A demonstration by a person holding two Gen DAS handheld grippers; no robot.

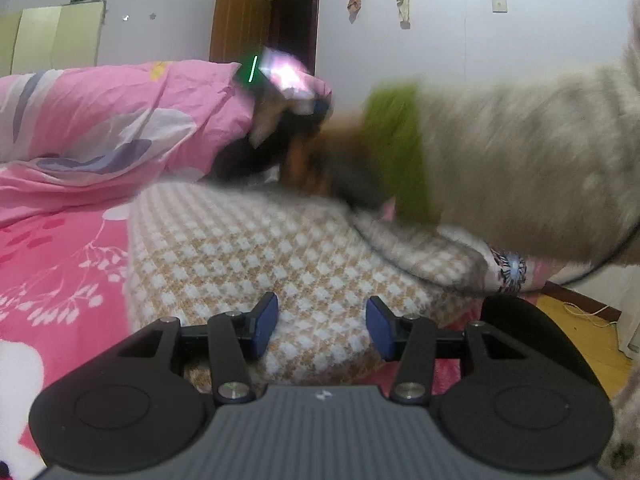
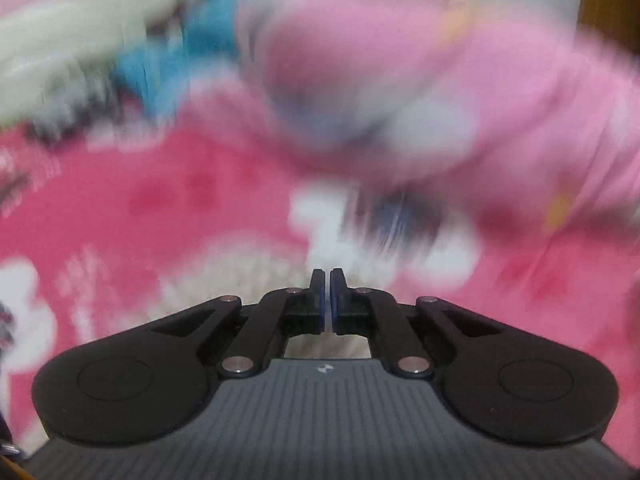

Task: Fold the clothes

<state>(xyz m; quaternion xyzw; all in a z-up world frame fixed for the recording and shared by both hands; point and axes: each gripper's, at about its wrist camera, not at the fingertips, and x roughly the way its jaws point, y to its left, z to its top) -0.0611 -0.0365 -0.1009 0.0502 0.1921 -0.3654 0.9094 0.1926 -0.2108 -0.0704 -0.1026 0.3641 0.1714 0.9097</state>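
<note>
While lying soft and limp on the pink bed (image 1: 52, 248), checked knit sweater (image 1: 248, 256) probably handles light, best pinched at near hem by spread, empty left gripper (image 1: 321, 326); right gripper (image 2: 329, 300) pressed together, seemingly empty.

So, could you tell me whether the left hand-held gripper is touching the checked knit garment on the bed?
Cannot tell. In the left wrist view the open left hand-held gripper overlaps the checked knit garment, but no contact or gap shows.
</note>
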